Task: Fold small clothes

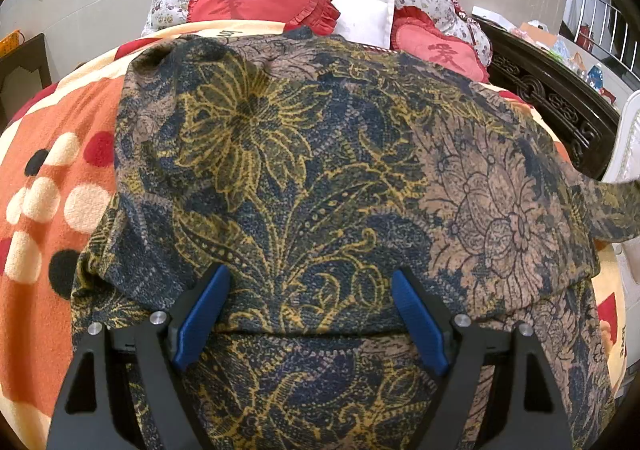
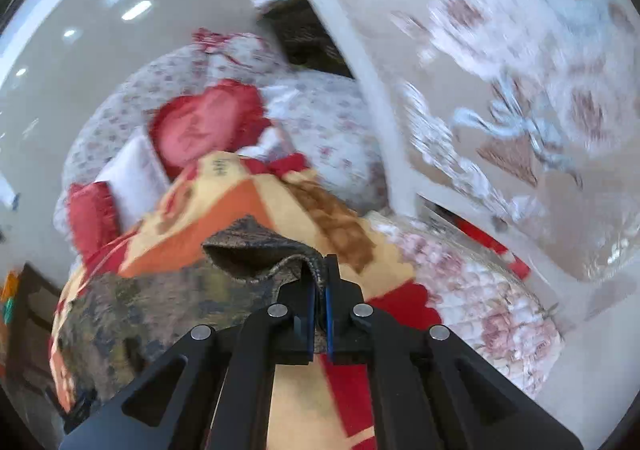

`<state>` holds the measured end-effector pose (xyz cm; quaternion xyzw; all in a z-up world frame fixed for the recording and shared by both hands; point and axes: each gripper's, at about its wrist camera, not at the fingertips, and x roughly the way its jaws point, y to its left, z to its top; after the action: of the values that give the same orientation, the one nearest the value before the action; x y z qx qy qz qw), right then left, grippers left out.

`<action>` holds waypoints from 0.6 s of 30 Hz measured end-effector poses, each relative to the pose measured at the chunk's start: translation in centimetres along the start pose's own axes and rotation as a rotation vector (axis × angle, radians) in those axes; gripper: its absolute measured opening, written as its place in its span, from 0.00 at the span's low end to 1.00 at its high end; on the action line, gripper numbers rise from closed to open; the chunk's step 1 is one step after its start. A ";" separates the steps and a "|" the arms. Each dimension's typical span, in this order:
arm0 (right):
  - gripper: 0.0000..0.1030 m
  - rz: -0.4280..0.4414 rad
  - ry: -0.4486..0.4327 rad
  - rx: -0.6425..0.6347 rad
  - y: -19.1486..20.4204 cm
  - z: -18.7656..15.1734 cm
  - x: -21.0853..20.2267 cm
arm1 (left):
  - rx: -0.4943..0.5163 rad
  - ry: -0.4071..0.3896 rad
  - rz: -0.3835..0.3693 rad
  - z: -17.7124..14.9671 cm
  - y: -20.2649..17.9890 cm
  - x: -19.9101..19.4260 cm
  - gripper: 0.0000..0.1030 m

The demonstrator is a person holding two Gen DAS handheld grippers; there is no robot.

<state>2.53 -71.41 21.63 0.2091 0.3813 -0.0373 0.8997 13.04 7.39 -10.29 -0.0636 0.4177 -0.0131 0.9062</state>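
Garment (image 1: 304,178) covers our blanket (image 1: 60,178); our left gripper (image 1: 308,290) gapes wide above it, our right gripper (image 2: 319,314) pinches its edge; red cushions (image 1: 256,2) lie at the bed's head.

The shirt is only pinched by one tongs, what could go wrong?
1. The right tongs pinch only a thin edge of the shirt; a hard pull might slip it out.
2. The left tongs are open over the shirt and grip nothing, so it may slide on the blanket and bunch.
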 end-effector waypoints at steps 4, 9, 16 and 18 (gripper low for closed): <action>0.10 0.155 -0.023 -0.133 8.0 0.0 -2.0 | 0.009 0.004 0.003 0.1 -0.1 0.1 0.86; 0.10 0.365 0.040 -0.213 19.4 -2.6 -1.6 | 0.025 0.036 -0.008 0.7 -0.3 -1.1 0.87; 0.10 0.560 0.205 -0.197 33.6 -9.8 3.9 | -0.070 -0.059 -0.037 1.5 3.5 -7.6 0.87; 0.10 0.618 0.262 -0.169 38.0 -12.1 5.5 | -0.109 -0.082 -0.026 0.8 4.9 -9.0 0.87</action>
<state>6.92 -31.40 23.41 0.2425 0.4140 0.2956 0.8261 7.61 12.97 -3.57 -0.1188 0.3796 0.0006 0.9175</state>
